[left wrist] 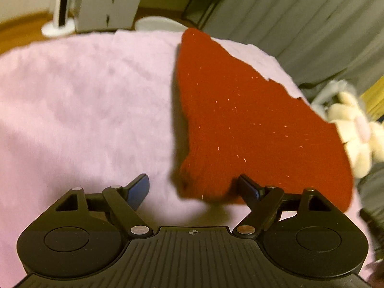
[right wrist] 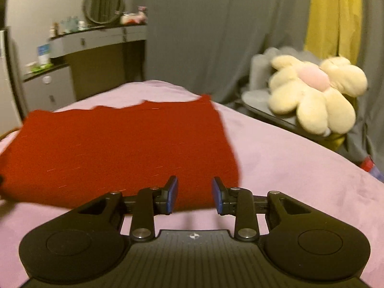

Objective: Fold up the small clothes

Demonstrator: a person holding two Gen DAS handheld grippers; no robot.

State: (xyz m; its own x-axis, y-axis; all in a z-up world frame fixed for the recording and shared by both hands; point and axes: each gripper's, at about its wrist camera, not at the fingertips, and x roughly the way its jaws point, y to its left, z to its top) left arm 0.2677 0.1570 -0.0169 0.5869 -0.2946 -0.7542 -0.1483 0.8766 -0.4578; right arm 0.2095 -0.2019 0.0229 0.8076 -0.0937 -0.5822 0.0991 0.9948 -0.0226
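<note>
A dark red knit garment lies flat on the pink bedspread, right of centre in the left wrist view. My left gripper is open, its jaws wide apart, with the garment's near corner lying between them. In the right wrist view the same red garment spreads across the pink bedspread ahead and to the left. My right gripper is open and empty, its jaws straddling the garment's near right edge.
A cream flower-shaped plush sits on a grey seat right of the bed; it also shows in the left wrist view. Grey curtains hang behind. A vanity with a round mirror stands far left. A white stand is on the floor.
</note>
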